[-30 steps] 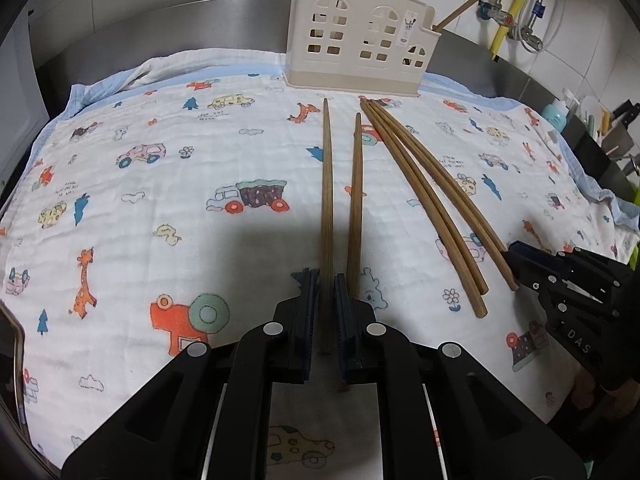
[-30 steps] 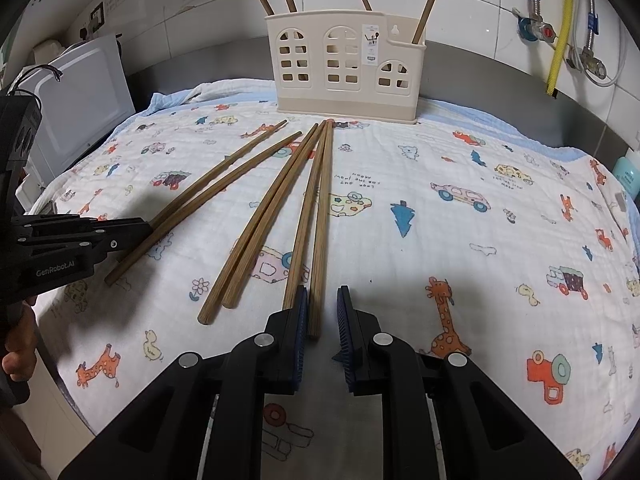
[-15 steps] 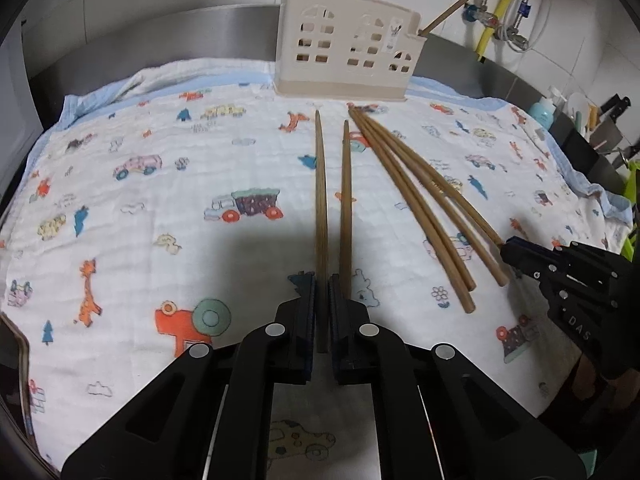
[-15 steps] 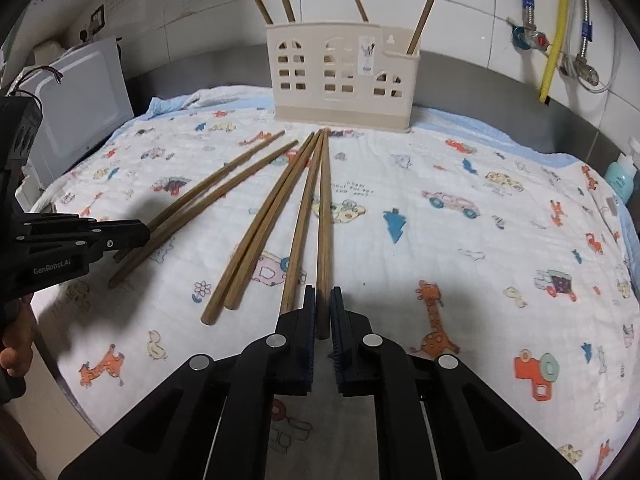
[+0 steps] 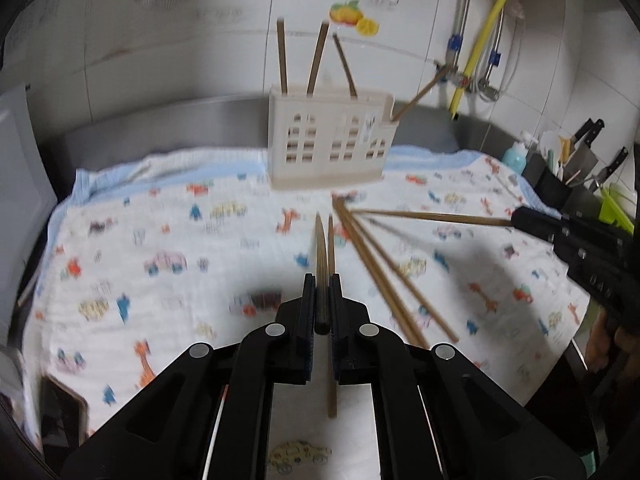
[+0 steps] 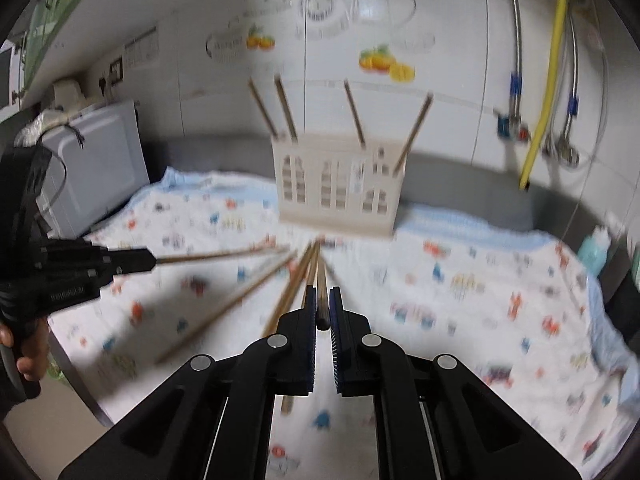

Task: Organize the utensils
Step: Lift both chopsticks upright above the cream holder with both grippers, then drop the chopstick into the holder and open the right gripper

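My left gripper (image 5: 322,280) is shut on one brown wooden chopstick (image 5: 321,252) and holds it lifted, pointing at the cream utensil holder (image 5: 330,146). A second chopstick (image 5: 331,320) lies on the cloth just right of it. My right gripper (image 6: 322,292) is shut on another chopstick (image 6: 321,280), also lifted; it shows from the side in the left wrist view (image 5: 432,216). Several more chopsticks (image 5: 384,272) lie fanned on the cloth. Several chopsticks (image 6: 286,110) stand in the holder (image 6: 338,184).
A white cloth with cartoon prints (image 5: 160,240) covers the counter. A knife block and bottles (image 5: 568,164) stand at the right edge. A grey appliance (image 6: 96,160) stands at the left. Pipes and a yellow hose (image 6: 548,80) run down the tiled wall.
Both grippers closed on a chopstick each and lifted them off the cloth. Both views have tilted up toward the holder and the wall.
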`<state>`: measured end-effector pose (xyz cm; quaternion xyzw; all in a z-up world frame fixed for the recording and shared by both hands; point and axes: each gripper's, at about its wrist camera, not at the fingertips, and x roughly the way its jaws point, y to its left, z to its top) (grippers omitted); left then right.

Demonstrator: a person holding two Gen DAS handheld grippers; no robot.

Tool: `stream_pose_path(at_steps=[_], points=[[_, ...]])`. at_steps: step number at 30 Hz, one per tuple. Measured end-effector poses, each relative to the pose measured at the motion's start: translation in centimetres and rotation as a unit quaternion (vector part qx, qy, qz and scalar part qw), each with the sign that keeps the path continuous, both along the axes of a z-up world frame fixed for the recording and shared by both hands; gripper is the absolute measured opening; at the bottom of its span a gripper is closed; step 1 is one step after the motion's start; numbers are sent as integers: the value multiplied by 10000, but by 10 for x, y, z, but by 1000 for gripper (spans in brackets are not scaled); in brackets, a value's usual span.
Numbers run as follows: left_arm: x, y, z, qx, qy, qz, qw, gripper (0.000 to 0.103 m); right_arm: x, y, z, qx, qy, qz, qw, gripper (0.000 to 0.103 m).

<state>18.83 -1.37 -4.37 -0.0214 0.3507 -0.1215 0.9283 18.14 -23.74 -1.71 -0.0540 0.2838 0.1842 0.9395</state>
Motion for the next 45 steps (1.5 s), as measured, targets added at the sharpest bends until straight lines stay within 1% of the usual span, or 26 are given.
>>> stream_pose_path(at_steps=[4, 8, 15, 21, 27, 32, 36, 40, 43, 45], points=[[9, -1, 21, -5, -184, -52, 9998, 5, 22, -2, 34, 80, -112, 67, 9999, 6], [22, -3, 40, 81, -305, -128, 9994, 5, 42, -1, 68, 9, -222, 149, 9996, 6], [38, -8, 63, 177, -500, -211, 9984, 5, 72, 0, 124, 5, -428, 238, 9988, 6], [47, -19, 76, 259, -607, -328, 9973, 5, 103, 4, 160, -22, -686, 120, 9976, 6], [56, -22, 84, 231, -670, -377, 9968, 5, 138, 8, 190, 145, -1080, -103, 9940, 6], [64, -24, 94, 222, -761, -421, 9960, 5, 169, 9, 200, 258, -1286, -313, 9909, 6], [70, -28, 107, 216, -883, -490, 9947, 5, 191, 11, 195, 300, -1298, -447, 9901, 6], [75, -33, 124, 210, -1071, -536, 9926, 5, 212, 11, 180, 434, -1219, -516, 9902, 6], [79, -38, 140, 175, -1234, -570, 9906, 5, 225, 10, 165, 539, -1024, -532, 9919, 6], [81, -42, 149, 179, -1352, -581, 9889, 5, 232, 10, 155, 501, -943, -570, 9926, 6]])
